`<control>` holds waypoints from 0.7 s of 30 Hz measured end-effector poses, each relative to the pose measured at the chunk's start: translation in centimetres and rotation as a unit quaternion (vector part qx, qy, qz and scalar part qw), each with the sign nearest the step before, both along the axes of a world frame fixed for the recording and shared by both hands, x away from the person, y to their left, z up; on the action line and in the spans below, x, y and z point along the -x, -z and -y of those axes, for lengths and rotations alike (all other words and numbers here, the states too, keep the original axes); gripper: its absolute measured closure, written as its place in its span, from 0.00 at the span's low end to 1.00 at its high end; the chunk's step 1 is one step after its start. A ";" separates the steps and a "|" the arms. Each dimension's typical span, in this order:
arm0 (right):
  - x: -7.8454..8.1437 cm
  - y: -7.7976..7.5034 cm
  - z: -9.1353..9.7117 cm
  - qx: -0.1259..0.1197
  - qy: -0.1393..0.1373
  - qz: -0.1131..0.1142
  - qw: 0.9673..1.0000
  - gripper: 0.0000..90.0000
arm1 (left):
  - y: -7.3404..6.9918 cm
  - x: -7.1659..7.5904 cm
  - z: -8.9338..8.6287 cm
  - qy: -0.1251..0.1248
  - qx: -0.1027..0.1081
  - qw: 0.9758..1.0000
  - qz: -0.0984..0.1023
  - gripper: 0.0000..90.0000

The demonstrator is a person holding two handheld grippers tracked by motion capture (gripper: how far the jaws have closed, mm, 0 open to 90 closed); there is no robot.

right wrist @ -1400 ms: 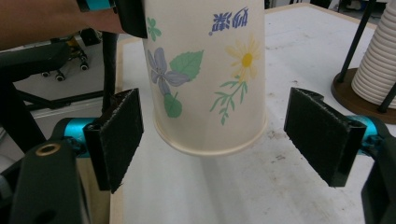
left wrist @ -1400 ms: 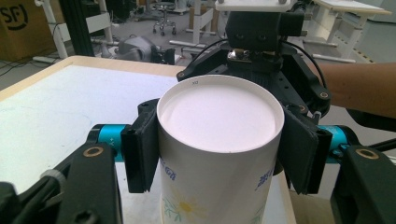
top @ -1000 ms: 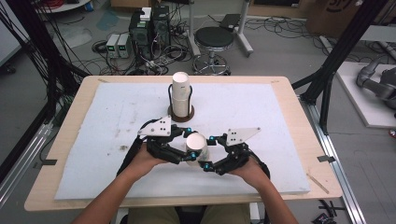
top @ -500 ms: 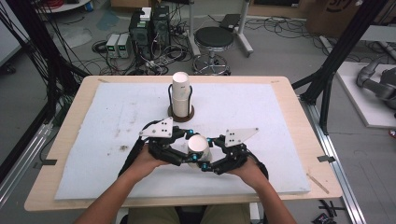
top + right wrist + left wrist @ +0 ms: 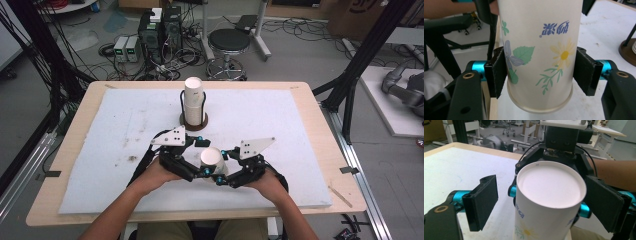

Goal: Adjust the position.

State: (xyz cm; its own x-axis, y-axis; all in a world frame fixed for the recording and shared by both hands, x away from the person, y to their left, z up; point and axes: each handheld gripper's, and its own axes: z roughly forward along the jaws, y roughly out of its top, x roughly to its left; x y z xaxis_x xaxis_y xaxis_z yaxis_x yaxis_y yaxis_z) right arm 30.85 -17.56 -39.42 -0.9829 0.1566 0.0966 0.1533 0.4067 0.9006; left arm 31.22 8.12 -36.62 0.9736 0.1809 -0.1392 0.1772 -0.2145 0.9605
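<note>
A white paper cup [image 5: 211, 158] with a flower print stands base up over the white mat, near the front middle. My right gripper [image 5: 223, 165] is shut on it; in the right gripper view both pads [image 5: 498, 72] press the cup's [image 5: 539, 50] sides just above its rim. My left gripper [image 5: 202, 158] is open around the same cup [image 5: 549, 195] from the left. In the left gripper view its left pad [image 5: 482, 201] stands clear of the wall, while its right pad lies close to it. The right gripper's body [image 5: 564, 140] shows behind the cup.
A stack of paper cups [image 5: 194, 97] stands in a black wire holder on a round brown base [image 5: 627, 51] at the mat's far middle. The white mat [image 5: 280, 115] covers a wooden table [image 5: 320, 130]. A stool and cables lie on the floor beyond.
The cup and both grippers have drifted slightly toward the near edge of the table. The holds look the same.
</note>
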 end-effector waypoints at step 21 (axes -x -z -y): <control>-0.5 -2.0 0.3 0.076 -0.013 0.024 0.997 0.38 | -1.2 0.2 -1.2 0.016 -0.057 0.998 0.001 0.16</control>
